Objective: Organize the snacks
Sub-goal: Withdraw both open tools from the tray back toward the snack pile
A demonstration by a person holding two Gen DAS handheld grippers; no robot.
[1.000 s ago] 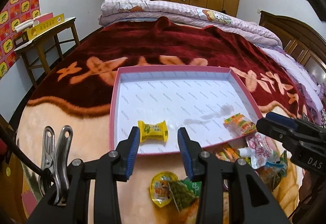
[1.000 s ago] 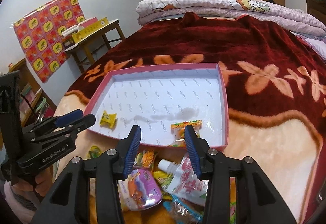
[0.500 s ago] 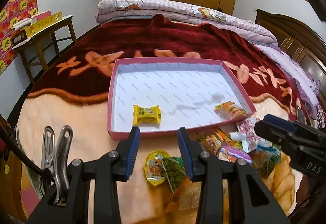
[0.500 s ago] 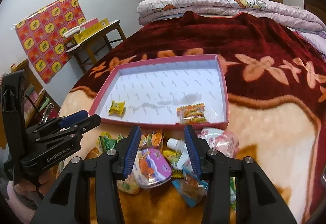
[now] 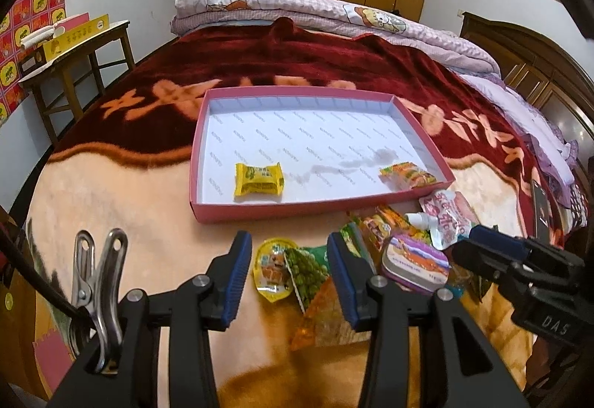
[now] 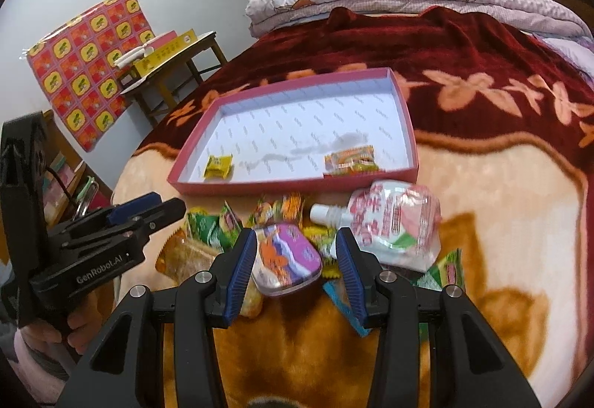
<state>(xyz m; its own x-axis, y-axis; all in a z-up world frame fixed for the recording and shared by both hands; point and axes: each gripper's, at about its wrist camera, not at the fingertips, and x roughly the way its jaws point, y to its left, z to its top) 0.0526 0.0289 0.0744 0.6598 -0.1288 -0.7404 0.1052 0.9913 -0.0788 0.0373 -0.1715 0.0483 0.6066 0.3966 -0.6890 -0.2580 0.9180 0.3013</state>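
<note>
Both empty: left gripper point(image 5: 290, 274), jaws just widened, hovers over green packets point(image 5: 306, 267); right gripper point(image 6: 297, 261) spread above the tin point(image 6: 286, 259).

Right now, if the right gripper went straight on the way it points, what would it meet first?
Probably the purple-lidded snack tub: it lies on the blanket directly between the open right gripper fingers. Depth is hard to judge in this fisheye view.

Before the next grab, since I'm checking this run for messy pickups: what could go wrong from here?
The snack pile overlaps tightly, so the open right gripper, over the purple tin, may drag neighbouring wrappers along. The spouted pouch lies against the pink tray's near wall; a nudge could shift the tray. The left gripper, whose jaws have just been opening with nothing gripped, hovers over a jelly cup partly under a green packet; it may catch both.
</note>
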